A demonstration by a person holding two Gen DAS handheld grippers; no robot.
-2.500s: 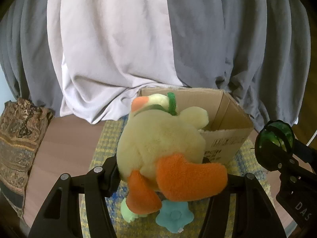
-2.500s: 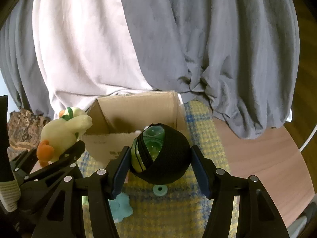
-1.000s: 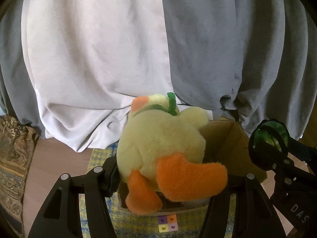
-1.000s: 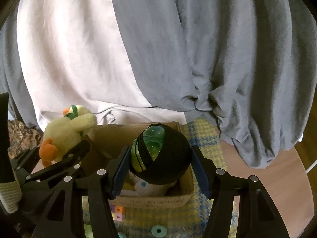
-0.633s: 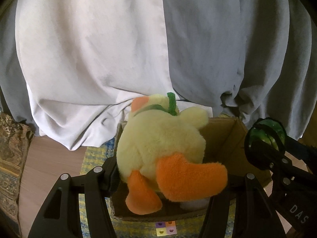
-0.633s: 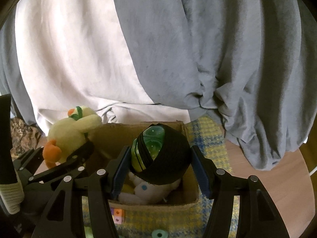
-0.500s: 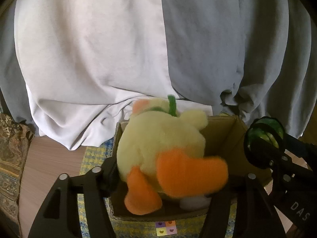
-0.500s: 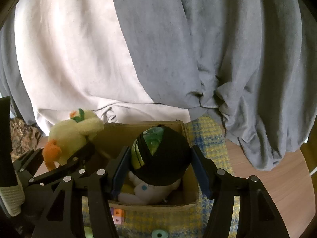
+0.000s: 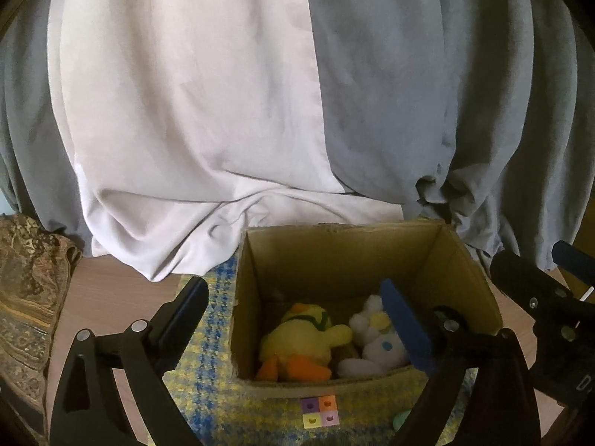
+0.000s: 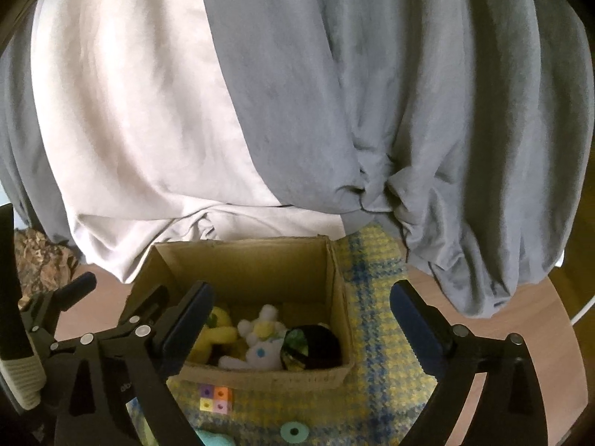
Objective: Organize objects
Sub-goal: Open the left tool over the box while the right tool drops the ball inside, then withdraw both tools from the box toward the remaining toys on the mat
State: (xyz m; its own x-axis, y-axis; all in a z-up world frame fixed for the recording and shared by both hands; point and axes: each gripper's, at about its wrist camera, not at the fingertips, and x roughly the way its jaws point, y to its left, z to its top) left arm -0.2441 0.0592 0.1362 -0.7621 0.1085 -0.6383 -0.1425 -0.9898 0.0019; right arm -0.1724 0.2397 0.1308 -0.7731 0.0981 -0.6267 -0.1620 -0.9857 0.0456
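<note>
An open cardboard box (image 9: 461, 260) (image 10: 336, 275) stands on a yellow-and-blue checked mat. Inside lie a yellow plush duck (image 9: 301, 338) (image 10: 214, 334) with orange feet, a white plush toy (image 9: 379, 349) (image 10: 262, 349), and a black ball with a green window (image 10: 312, 347). My left gripper (image 9: 297, 319) is open and empty above the box's front left. My right gripper (image 10: 301, 316) is open and empty above the box.
Grey and white curtains hang behind the box. A patterned brown cushion (image 9: 26, 297) lies at the left. Small colored tiles (image 9: 319, 410) (image 10: 215, 397) and a teal ring (image 10: 293, 432) lie on the mat (image 10: 375, 379) in front of the box.
Both grippers opened. The duck dropped from my left gripper and the black ball from my right gripper; both now lie in the box.
</note>
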